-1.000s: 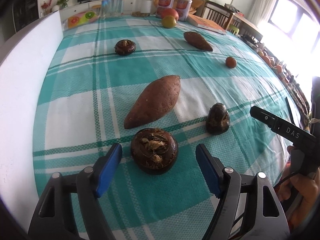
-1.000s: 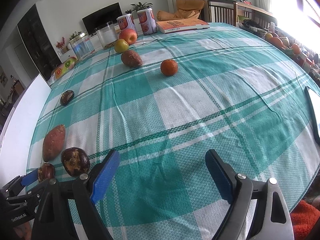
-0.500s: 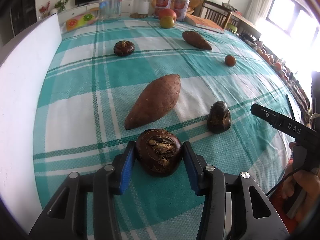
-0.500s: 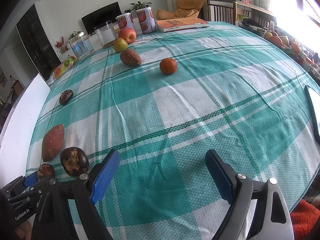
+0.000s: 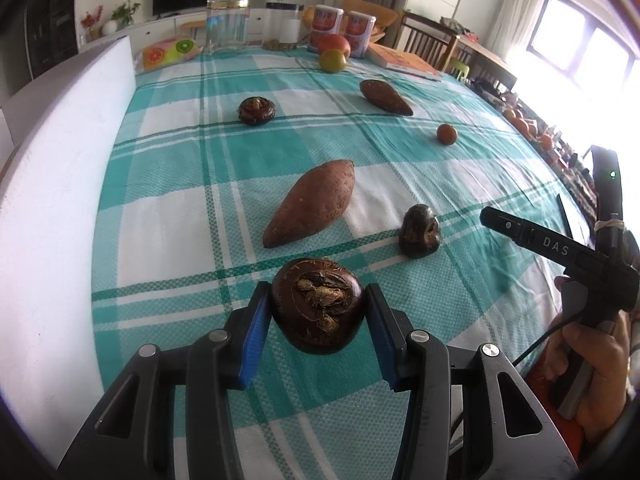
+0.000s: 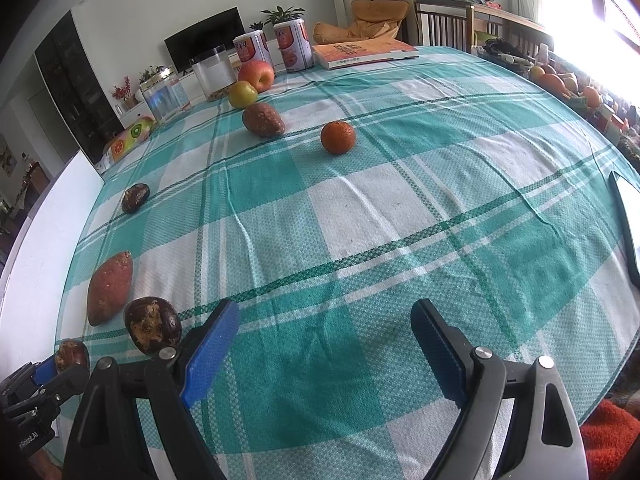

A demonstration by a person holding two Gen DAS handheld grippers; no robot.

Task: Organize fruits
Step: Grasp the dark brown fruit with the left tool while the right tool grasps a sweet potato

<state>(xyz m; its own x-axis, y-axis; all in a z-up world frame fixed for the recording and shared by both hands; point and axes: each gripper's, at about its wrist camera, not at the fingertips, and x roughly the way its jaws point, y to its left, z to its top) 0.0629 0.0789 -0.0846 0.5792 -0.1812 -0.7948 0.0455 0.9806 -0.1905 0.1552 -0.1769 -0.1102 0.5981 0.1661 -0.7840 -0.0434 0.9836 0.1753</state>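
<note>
Left gripper (image 5: 318,320) clamped on dark chestnut-like fruit (image 5: 318,308), possibly lifted; sweet potato (image 5: 312,204) just ahead. Right gripper (image 6: 324,344) released, holding nothing.

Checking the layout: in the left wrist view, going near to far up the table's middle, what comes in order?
Left gripper holding dark round fruit → big sweet potato → second dark fruit → green apple

Bare tablecloth (image 6: 380,208) rightward; sweet potato (image 5: 312,204) ahead.
</note>
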